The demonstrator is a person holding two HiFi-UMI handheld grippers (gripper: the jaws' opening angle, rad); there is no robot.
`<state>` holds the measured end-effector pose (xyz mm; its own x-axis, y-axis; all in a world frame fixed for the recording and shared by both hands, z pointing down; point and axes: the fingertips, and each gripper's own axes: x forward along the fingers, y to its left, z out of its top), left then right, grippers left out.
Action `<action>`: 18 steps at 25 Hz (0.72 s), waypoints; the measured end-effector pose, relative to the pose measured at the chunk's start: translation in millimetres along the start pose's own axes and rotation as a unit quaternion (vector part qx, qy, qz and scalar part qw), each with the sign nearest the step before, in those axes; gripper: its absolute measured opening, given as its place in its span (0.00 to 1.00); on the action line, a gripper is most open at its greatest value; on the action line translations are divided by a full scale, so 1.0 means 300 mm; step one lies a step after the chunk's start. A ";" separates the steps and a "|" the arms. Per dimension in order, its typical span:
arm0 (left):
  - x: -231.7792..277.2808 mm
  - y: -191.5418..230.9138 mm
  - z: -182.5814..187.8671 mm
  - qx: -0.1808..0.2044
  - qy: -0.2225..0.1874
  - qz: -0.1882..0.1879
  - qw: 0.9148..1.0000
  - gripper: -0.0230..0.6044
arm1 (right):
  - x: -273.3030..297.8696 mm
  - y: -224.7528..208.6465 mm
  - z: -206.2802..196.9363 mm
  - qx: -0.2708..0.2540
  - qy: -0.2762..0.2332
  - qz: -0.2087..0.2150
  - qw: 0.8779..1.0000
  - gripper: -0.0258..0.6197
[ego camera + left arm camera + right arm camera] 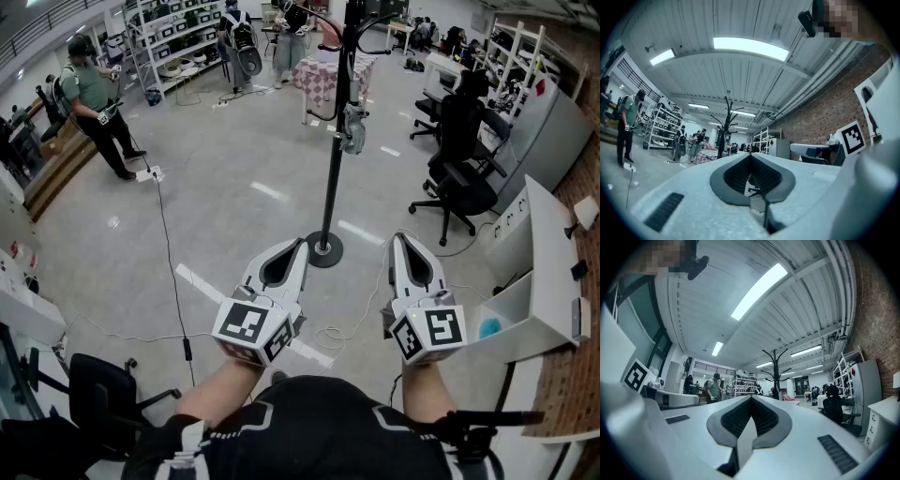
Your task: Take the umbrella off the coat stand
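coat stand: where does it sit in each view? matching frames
Head view: coat stand upper centre.
Left gripper view: coat stand left of centre, distant.
Right gripper view: coat stand right of centre, distant.
Shared landmark: person in green shirt, left of it everywhere.

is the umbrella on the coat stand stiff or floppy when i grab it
The umbrella looks folded into a short bunched bundle, so probably light and soft in a grip. It hangs from the coat stand, so a nudge could swing it. The stand is a thin pole on a small round base, so a sideways tug might rock it.
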<state>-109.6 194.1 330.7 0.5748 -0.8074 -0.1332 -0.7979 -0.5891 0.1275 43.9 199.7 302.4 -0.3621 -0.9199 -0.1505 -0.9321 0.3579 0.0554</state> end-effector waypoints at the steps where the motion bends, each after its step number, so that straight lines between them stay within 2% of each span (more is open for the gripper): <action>1: -0.005 0.002 0.004 0.000 -0.001 -0.001 1.000 0.05 | 0.000 0.005 0.001 0.000 0.000 0.000 1.000 0.04; 18: 0.003 0.040 0.021 -0.005 -0.004 -0.009 1.000 0.05 | 0.041 0.016 -0.004 0.021 -0.007 0.000 1.000 0.04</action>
<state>-119.9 186.5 325.9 0.5873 -0.7965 -0.1438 -0.7858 -0.6037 0.1343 35.0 189.8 301.9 -0.3616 -0.9176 -0.1649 -0.9311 0.3645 0.0134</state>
